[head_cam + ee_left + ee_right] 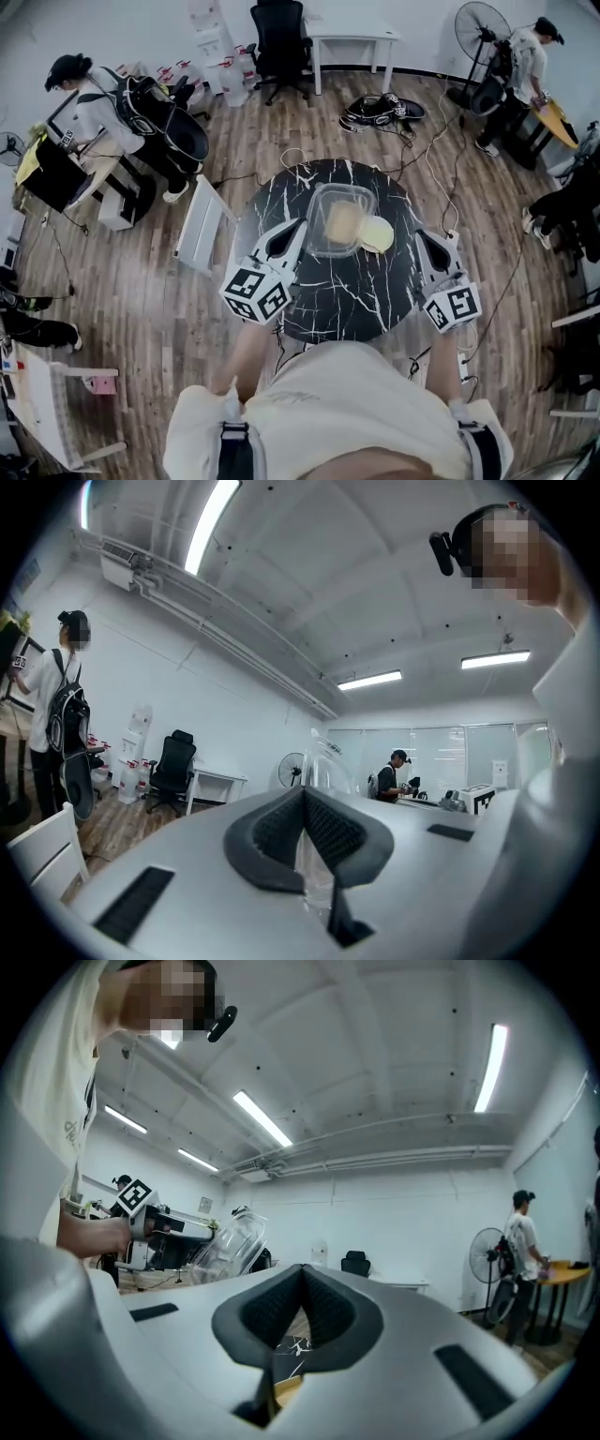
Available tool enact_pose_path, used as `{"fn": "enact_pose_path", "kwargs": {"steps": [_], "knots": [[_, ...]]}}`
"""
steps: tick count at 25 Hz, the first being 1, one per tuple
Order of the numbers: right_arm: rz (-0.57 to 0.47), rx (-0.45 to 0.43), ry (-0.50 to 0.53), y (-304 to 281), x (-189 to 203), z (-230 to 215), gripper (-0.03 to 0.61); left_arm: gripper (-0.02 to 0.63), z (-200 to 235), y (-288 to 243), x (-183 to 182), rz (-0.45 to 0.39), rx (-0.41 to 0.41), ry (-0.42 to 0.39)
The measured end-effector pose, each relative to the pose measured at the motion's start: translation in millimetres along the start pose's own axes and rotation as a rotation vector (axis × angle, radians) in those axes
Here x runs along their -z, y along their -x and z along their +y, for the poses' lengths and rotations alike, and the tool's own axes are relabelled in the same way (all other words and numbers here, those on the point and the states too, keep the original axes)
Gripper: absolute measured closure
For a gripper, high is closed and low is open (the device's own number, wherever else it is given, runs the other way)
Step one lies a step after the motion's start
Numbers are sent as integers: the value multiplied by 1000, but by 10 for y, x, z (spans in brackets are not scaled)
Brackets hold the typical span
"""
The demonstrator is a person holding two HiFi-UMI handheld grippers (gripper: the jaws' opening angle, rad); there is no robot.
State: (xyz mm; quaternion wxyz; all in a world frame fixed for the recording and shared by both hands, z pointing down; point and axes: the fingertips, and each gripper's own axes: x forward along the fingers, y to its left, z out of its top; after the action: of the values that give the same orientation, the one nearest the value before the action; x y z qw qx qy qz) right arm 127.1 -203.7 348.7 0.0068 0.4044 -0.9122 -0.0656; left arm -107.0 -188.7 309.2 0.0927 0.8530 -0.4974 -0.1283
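bench (pixel 356 300): round, black marble | clear container (pixel 323 251): off the bench and tilted, one wall pinched by left tool (pixel 300 227), so pickup looks done | right tool (pixel 421 240): pads pressed together, empty, near pale disc (pixel 379 234) lying on bench, untouched | yellow block (pixel 341 222): inside container

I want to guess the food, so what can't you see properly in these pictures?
Head view: the yellow piece in the clear container is too small, and hazy through the wall, to name.
Left gripper view: the left gripper's body hides most of the container.
Right gripper view: the right gripper's body leaves only a yellow sliver showing.
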Motion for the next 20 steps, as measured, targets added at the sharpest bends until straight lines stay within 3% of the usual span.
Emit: {"fn": "enact_pose_path", "kwargs": {"steps": [6, 14, 20], "knots": [[11, -8, 21, 67, 3, 5, 572, 597, 26, 38, 12, -4, -24, -17], [35, -81, 92, 9, 3, 222, 572, 597, 32, 71, 62, 7, -47, -17], [47, -98, 77, 23, 67, 260, 572, 597, 20, 125, 68, 1, -61, -12]]}}
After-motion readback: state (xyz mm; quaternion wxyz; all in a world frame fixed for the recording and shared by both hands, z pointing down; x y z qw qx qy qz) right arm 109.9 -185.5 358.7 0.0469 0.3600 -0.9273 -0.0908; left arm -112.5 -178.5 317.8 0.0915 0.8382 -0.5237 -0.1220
